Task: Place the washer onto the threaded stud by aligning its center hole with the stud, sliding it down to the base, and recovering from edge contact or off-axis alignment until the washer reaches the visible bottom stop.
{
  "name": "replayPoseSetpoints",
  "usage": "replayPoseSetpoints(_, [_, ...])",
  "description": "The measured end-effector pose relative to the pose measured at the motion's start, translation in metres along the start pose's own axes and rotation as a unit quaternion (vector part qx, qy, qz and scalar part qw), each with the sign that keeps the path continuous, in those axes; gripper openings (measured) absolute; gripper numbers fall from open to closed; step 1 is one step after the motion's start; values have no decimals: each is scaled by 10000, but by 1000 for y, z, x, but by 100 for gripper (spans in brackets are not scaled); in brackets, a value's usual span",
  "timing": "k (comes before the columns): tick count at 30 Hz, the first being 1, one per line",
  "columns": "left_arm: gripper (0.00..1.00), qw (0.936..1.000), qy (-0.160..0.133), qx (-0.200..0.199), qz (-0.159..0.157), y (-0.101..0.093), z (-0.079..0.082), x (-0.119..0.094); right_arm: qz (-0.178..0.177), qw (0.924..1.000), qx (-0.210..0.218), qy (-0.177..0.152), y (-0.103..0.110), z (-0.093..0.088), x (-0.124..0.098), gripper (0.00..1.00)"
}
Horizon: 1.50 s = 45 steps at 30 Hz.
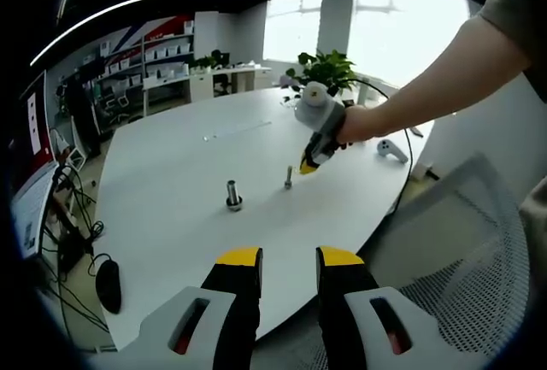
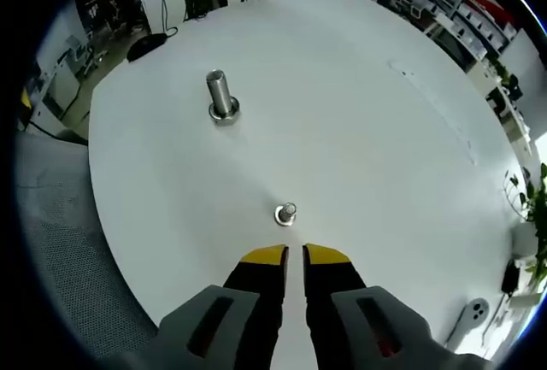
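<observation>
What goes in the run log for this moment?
right tool: narrow gap, holds nothing, above small stud | washer: seated at base | large stud: untouched | left tool: idle off table

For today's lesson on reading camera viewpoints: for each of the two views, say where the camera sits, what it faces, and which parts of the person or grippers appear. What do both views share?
Left gripper view: off the white table's edge, facing across it; own left gripper at the bottom, right gripper and the person's arm beyond.
Right gripper view: above the table, looking down; own jaws just short of the small stud.
Shared: the table, small stud, large stud.
</observation>
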<state>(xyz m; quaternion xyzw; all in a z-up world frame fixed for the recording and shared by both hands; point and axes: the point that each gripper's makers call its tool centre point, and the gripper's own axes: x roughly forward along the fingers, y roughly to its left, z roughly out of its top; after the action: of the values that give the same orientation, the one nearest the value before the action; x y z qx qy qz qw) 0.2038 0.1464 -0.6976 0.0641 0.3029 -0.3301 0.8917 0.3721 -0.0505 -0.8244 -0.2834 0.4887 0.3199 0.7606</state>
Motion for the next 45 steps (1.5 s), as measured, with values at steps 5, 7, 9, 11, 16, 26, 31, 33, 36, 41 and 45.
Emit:
replayPoseSetpoints(5, [23,10000,3,-2,-13,0,0,0,-37,9999,62,-96,-9,1,-2,10])
replayPoseSetpoints(7, [23,10000,8,-2,-25,-1,0,1,-41,9997,125,-185,-11,3,-4,11])
replayPoseSetpoints(9, [23,10000,32,-5,-56,-2,-1,1,-33,9997,119,-227,-10,4,-7,11])
replayPoseSetpoints(11, [23,10000,54,1,-84,-3,-2,2,-54,9996,-137,-260,-9,4,-11,11])
replayPoseSetpoints(16, [23,9999,49,8,-113,-4,-2,1,-78,9992,29,-395,-10,1,-19,12])
replayPoseSetpoints(26, [23,10000,-2,44,-86,-4,-1,0,-193,9979,280,-556,-3,-13,-35,14])
replayPoseSetpoints(31, [24,9999,-5,118,-91,-6,-2,-1,-174,9982,133,-556,7,-20,-39,14])
replayPoseSetpoints(33, [24,9999,-14,128,-88,-6,-1,-1,-152,9981,160,-581,9,-22,-41,15])
replayPoseSetpoints(36, [24,9999,-39,109,-86,-5,0,-1,-153,9976,188,-656,11,-22,-46,15])
replayPoseSetpoints(41, [24,9999,-51,102,-89,-5,0,-1,-137,9921,723,-1020,11,-17,-59,16])
replayPoseSetpoints(45, [24,9999,-69,79,-83,-4,1,-2,-183,9898,809,-1159,9,-17,-69,17])
